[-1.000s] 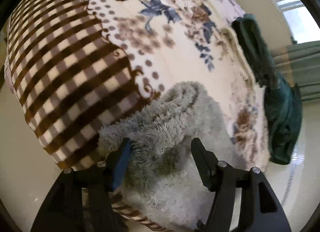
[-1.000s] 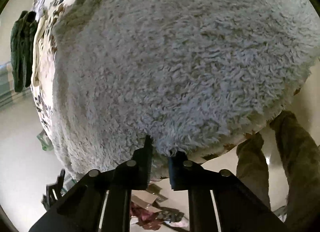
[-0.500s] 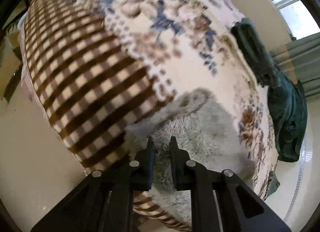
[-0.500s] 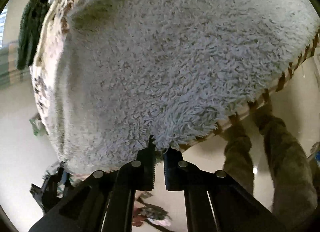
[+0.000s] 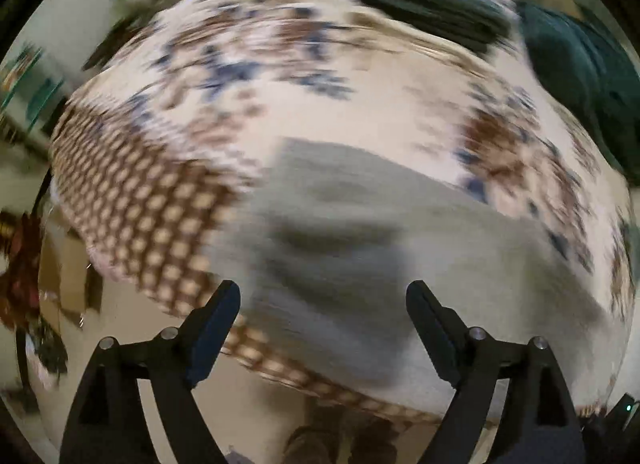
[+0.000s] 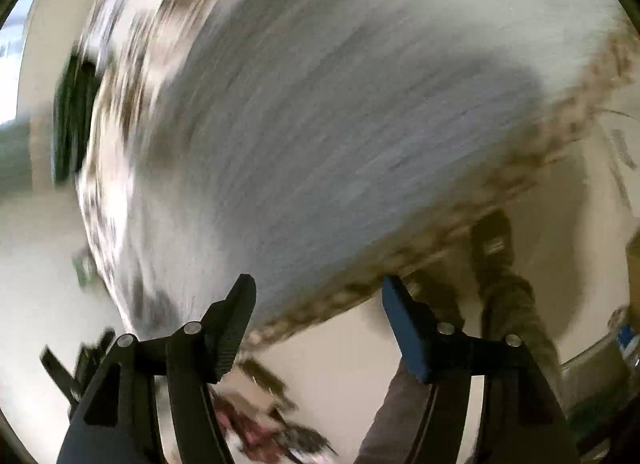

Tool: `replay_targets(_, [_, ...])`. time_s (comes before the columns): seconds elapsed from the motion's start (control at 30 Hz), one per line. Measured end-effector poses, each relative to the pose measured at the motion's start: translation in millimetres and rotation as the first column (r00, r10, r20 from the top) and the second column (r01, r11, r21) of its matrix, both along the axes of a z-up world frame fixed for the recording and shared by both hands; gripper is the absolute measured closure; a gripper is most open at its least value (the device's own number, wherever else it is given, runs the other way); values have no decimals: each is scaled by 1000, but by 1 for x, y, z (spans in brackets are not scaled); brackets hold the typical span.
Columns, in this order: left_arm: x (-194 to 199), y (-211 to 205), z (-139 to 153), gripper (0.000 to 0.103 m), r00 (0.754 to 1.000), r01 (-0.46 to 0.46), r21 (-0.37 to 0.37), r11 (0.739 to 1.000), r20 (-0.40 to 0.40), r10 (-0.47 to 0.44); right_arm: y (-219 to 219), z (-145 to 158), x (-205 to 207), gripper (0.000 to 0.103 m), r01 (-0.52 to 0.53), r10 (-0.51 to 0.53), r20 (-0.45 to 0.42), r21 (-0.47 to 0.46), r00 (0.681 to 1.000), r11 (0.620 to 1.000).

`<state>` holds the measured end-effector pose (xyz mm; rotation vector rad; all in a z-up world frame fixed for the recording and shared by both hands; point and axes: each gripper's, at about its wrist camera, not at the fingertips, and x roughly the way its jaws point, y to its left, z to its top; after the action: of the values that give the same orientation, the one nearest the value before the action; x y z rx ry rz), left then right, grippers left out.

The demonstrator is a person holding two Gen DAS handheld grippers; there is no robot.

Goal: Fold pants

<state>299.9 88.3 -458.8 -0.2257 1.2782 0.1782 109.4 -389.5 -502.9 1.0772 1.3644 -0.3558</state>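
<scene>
Grey fluffy pants (image 5: 360, 232) lie on a floral and checked blanket (image 5: 360, 111) over a bed. Both views are motion-blurred. My left gripper (image 5: 322, 304) is open and empty, raised above the near edge of the pants. In the right wrist view the pants (image 6: 340, 103) fill most of the frame. My right gripper (image 6: 318, 300) is open and empty, over the near edge of the pants at the blanket's border (image 6: 500, 191).
Dark green clothes (image 5: 432, 7) lie at the far side of the bed, more at the far right (image 5: 584, 75). The person's legs (image 6: 508, 276) stand by the bed on the pale floor. Clutter (image 5: 24, 276) lies on the floor at the left.
Both grippers were shut on the pants' edge half a second ago; now both have opened, let go and pulled back. Both views have swung quickly.
</scene>
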Motion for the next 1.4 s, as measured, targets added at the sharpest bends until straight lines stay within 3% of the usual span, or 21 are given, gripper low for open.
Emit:
replay_targets(0.1, [9,-74,-3,18,992,119,-54,991,-26,-120,-91,21,-32,35,165,-161,41,-117,986,979])
replay_targets(0.23, [13,-190,-19,18,958,270,-123,955,-63,-279,-217,29,-73,35,385,-373,95,-237,923,892])
replay_targets(0.37, [12,-290,-38,18,903,401,-136,906,-108,-416,-322,7,-90,35,511,-490,148,-213,859,833])
replay_targets(0.5, [0,-368,-54,18,844,490,-169,855,-154,-514,-367,-25,-74,36,522,-506,130,-168,853,836])
replay_targets(0.53, [-3,-385,-56,18,827,515,-170,840,-159,-539,-375,-33,-72,45,527,-511,129,-156,850,836])
replay_targets(0.57, [-5,-398,-56,18,814,535,-165,829,-161,-558,-379,-39,-68,71,518,-503,127,-148,855,843])
replay_targets(0.6, [-7,-409,-56,18,801,555,-158,816,-161,-576,-381,-42,-64,85,500,-488,113,-145,865,854])
replay_targets(0.67, [-10,-428,-57,18,773,590,-156,792,-171,-610,-377,-37,-65,100,487,-472,126,-163,873,858])
replay_targets(0.73, [-10,-439,-56,18,762,605,-156,781,-170,-625,-373,-26,-72,103,479,-458,141,-205,877,854])
replay_targets(0.83, [-9,-448,-55,18,750,621,-148,769,-170,-639,-368,-16,-100,103,512,-491,146,-196,859,836])
replay_targets(0.9, [-7,-455,-57,18,743,632,-141,762,-170,-647,-369,-19,-116,101,548,-529,153,-138,835,825])
replay_targets(0.93, [-6,-457,-58,18,741,633,-141,761,-174,-648,-372,-25,-121,99,570,-554,173,-59,815,820])
replay_targets(1.0, [-3,-458,-62,18,744,628,-144,765,-179,-644,-377,-37,-123,78,578,-579,189,63,793,813])
replay_targets(1.03, [-2,-458,-66,18,744,624,-147,767,-189,-641,-379,-39,-119,58,577,-581,208,85,787,812])
replay_targets(1.07, [-2,-456,-66,18,744,621,-150,769,-193,-639,-382,-42,-111,46,566,-569,226,86,790,820])
replay_targets(1.1, [-1,-455,-68,18,747,616,-154,773,-197,-635,-385,-46,-102,45,550,-551,222,73,804,832])
replay_targets(1.2, [-2,-454,-72,18,752,606,-155,780,-206,-626,-387,-59,-75,51,504,-502,197,43,842,862])
replay_targets(1.23, [-3,-454,-72,18,753,605,-154,781,-207,-625,-386,-58,-68,82,501,-490,196,-6,849,865])
replay_targets(1.27, [-4,-454,-72,18,753,606,-155,780,-207,-625,-383,-54,-62,94,483,-465,183,-64,866,873])
replay_targets(1.3, [-5,-453,-72,18,752,607,-156,779,-207,-626,-379,-48,-57,94,464,-442,175,-111,880,879])
replay_targets(1.4, [-8,-452,-70,18,751,606,-165,778,-203,-628,-368,-20,-66,95,480,-444,205,-182,872,858])
